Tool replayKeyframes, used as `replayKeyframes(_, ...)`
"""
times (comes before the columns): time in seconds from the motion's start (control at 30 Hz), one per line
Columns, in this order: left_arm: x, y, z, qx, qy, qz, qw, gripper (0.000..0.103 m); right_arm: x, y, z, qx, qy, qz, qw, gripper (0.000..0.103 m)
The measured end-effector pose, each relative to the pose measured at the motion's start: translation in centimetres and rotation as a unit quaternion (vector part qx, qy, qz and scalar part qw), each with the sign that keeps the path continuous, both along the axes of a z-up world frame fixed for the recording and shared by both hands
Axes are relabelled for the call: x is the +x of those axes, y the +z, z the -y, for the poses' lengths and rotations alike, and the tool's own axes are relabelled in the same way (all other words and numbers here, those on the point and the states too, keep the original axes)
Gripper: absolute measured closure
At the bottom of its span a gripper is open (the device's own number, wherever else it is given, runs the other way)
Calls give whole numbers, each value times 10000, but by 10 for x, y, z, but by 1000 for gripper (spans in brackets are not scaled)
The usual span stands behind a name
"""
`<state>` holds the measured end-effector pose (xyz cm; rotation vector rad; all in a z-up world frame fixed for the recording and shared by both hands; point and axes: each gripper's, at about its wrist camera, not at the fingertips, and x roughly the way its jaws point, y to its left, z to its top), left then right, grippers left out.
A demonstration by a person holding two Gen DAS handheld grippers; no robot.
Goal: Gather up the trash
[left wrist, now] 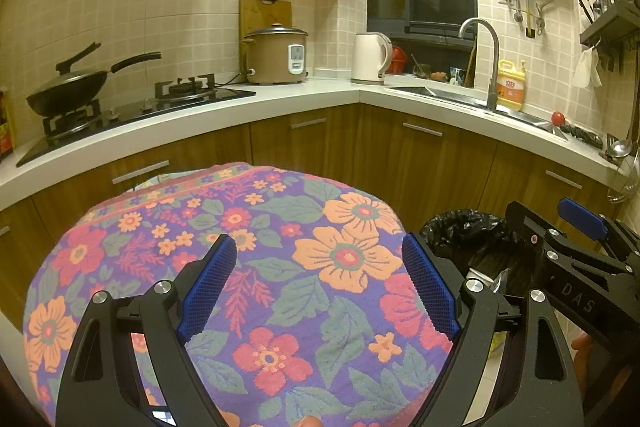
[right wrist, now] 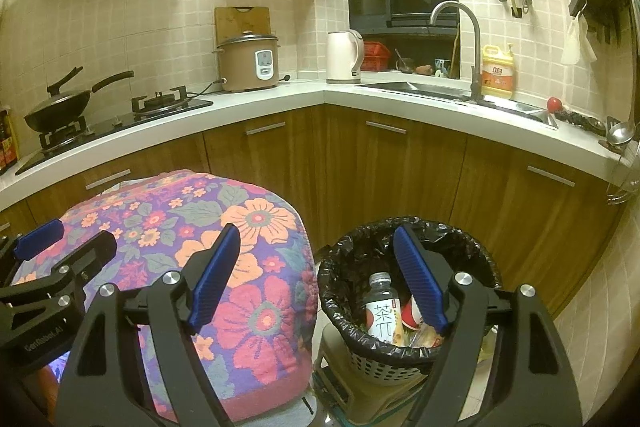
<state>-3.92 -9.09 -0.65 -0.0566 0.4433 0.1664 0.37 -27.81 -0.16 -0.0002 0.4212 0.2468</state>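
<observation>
— Holding my left gripper (left wrist: 318, 283) over the flowered cloth (left wrist: 256, 267), fingers spread apart, nothing between them.

— And your right?

— My right gripper (right wrist: 316, 275) is spread wide too, empty, straddling the cloth's edge and the trash bin (right wrist: 404, 355).

— Where's the trash?

— In the black-lined bin at four o'clock: a tea bottle (right wrist: 383, 307) leaning beside a red cup (right wrist: 410, 313). At twelve o'clock, the counter (right wrist: 360, 99).

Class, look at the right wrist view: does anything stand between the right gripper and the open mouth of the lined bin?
Nothing visible does. The right gripper is open and empty, and the bin gapes just beyond it. The flowered cloth lies to its left, beside the path.
</observation>
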Motion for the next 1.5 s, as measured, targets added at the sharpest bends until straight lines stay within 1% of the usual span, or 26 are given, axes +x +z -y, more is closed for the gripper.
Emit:
replayKeyframes(0.97, 1, 3, 1, 5, -67, 3, 10000, 20, -1, 6, 0, -21, 113, 85, 9999, 28)
replayKeyframes(1.27, 1, 2, -3, -71, -69, -23, 9999, 20, -3, 7, 1, -65, 109, 147, 9998, 28)
replayKeyframes(1.37, 1, 1, -5, -72, -33, -27, 10000, 15, -3, 7, 1, -66, 113, 148, 9998, 28)
replayKeyframes(1.5, 1, 1, -8, -99, 22, -27, 9999, 14, -3, 6, 0, -77, 105, 155, 9998, 28)
